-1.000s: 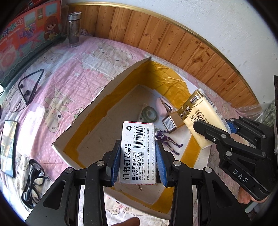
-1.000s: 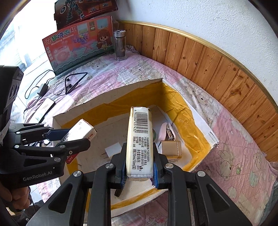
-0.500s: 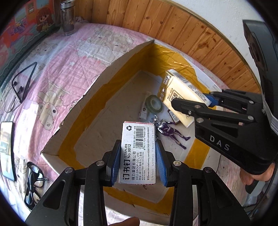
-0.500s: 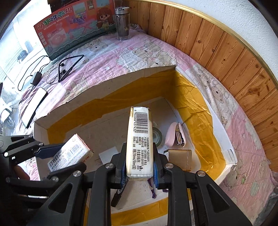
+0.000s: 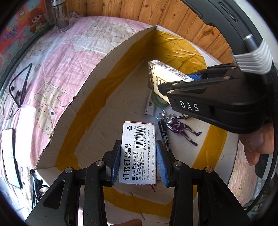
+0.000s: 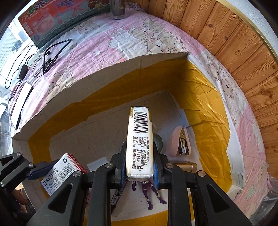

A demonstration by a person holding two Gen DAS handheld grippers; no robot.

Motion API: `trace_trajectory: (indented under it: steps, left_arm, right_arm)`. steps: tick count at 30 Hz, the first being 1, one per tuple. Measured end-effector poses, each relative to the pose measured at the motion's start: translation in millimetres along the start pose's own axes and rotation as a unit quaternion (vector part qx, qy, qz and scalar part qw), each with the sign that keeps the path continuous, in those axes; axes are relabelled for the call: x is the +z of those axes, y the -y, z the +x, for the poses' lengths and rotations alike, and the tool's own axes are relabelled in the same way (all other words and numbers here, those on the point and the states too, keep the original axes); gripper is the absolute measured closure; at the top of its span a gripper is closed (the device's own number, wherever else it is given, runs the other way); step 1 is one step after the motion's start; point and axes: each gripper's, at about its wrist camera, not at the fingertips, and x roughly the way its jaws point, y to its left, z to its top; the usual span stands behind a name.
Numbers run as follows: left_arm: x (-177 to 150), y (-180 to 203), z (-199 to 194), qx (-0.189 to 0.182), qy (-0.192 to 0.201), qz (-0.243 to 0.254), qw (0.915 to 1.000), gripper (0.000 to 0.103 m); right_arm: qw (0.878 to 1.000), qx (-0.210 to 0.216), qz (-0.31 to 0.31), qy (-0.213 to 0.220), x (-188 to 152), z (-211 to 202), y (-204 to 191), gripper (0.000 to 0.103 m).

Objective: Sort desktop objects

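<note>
My left gripper [image 5: 138, 147] is shut on a white staples box [image 5: 139, 137], held over the near floor of the open cardboard box [image 5: 104, 60] lined with yellow tape. My right gripper [image 6: 139, 153] is shut on a cream tissue pack [image 6: 139, 137] over the middle of the same cardboard box [image 6: 104, 67]. In the left wrist view the tissue pack [image 5: 161, 78] hangs at the upper right. The staples box [image 6: 59, 172] shows at the lower left of the right wrist view. Both point steeply down.
On the box floor lie a purple figure [image 5: 179, 127], a tape roll [image 6: 159, 140], a pink stapler [image 6: 179, 142], a gold case [image 6: 189, 166] and a black battery [image 5: 165, 137]. Outside on the pink cloth lie a phone [image 6: 20, 104], neckband earphones [image 6: 52, 53] and a glass bottle [image 5: 60, 15].
Both grippers have sunk toward the box floor with their loads. The right gripper has come farther over the box and now fills the right of the left wrist view.
</note>
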Motion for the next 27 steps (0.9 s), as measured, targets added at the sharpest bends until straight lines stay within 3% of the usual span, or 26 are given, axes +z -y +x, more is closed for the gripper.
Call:
trace_trajectory:
  steps: [5, 6, 8, 18, 27]
  left_arm:
    - [0, 0, 1, 0.002, 0.001, 0.005, 1.0, 0.061]
    - [0, 0, 0, 0.004, 0.003, 0.007, 1.0, 0.057]
    - [0, 1, 0, 0.01, 0.006, 0.009, 0.9999, 0.04]
    - [-5, 1, -6, 0.019, 0.013, 0.009, 0.9997, 0.035]
    - [-21, 10, -29, 0.01, 0.055, 0.019, 0.9982, 0.032]
  right_arm:
    - [1.0, -0.007, 0.016, -0.005, 9, 9, 6, 0.076]
    - [1.0, -0.013, 0.018, -0.004, 10, 9, 7, 0.069]
    - [1.0, -0.021, 0.019, 0.002, 10, 9, 9, 0.058]
    - [1.0, -0.005, 0.006, 0.006, -8, -8, 7, 0.054]
    - [0.996, -0.023, -0.075, 0.041, -68, -56, -16, 0.049]
